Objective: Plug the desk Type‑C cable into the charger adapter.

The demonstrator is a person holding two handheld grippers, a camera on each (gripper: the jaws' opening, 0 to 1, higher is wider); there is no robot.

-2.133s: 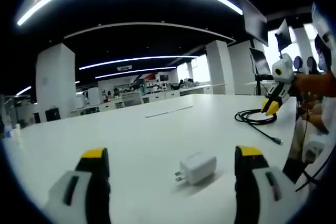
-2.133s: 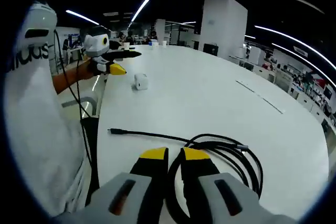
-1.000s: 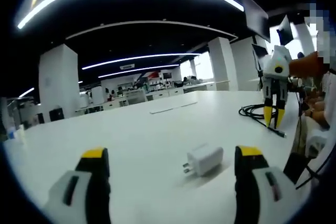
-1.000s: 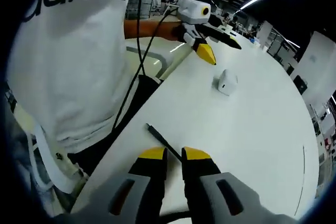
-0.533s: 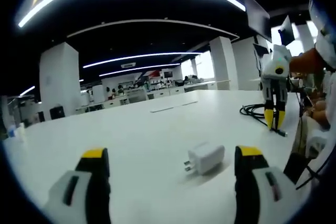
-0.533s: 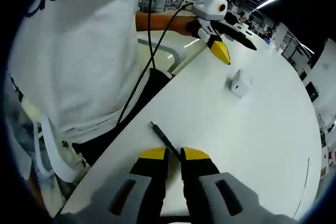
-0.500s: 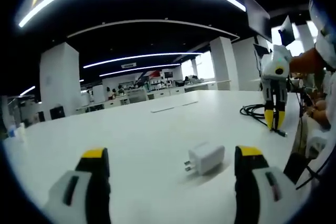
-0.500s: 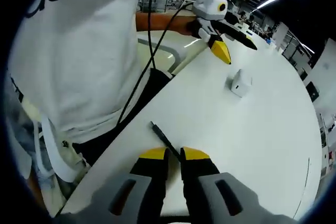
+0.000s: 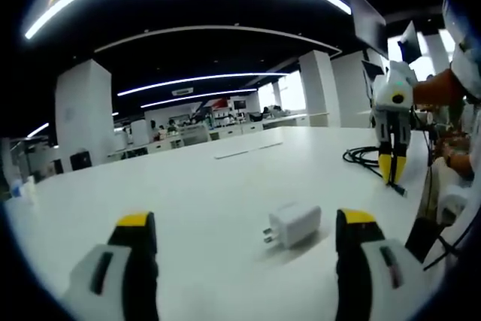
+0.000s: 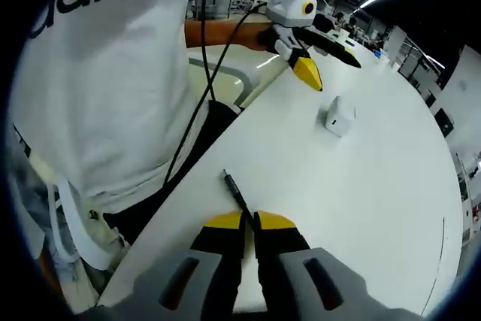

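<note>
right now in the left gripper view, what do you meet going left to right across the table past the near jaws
charger adapter → coiled black cable → right gripper, tips down over the cable's free end

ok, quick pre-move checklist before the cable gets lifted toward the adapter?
1. Right claw shut on the cable: ok, tips pinch it behind the plug.
2. Plug end free ahead of the tips: ok.
3. Left claw open: ok.
4. Charger adapter between the left claw's tips, not gripped: ok, lying on the table.
5. Adapter port facing the cable: cannot tell.
6. Cable slack behind the grip: cannot tell.
</note>
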